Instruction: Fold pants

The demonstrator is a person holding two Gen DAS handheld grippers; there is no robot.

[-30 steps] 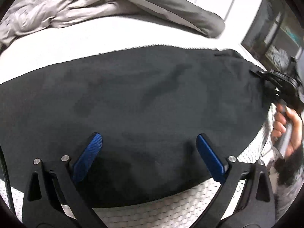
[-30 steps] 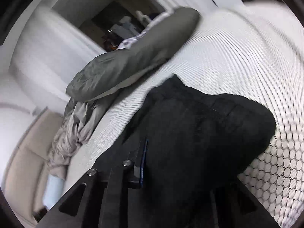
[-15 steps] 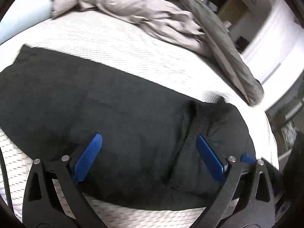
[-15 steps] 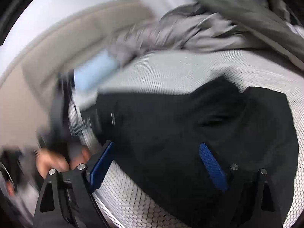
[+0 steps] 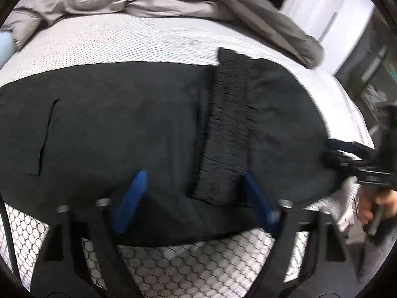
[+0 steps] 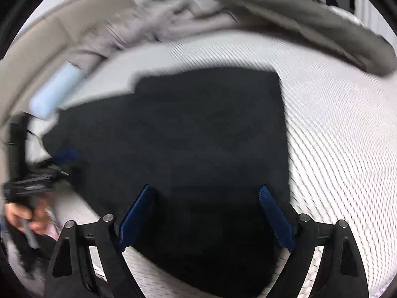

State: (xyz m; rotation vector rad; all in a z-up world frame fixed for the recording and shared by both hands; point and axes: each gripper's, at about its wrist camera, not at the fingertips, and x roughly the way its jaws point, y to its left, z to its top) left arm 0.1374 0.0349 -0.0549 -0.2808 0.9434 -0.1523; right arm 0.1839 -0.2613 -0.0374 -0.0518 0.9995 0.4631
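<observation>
On the white mesh-patterned bed (image 5: 173, 268), my left gripper (image 5: 193, 198) has been closing, empty, over the black folded pants (image 5: 124, 124); right gripper (image 6: 206, 213) open (empty); a shallow pinch could drag the fold apart.

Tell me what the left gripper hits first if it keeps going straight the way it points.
Most likely the black pants, beside the folded-over waistband. The left gripper has nothing between its open fingers, which have just been closing, and dark cloth fills the space ahead. How near is unclear.

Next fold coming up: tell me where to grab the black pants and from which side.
Grip the black pants at the near hem beside the folded-over waistband, coming from the bed's near edge; they lie flat, so only edges offer purchase.
</observation>
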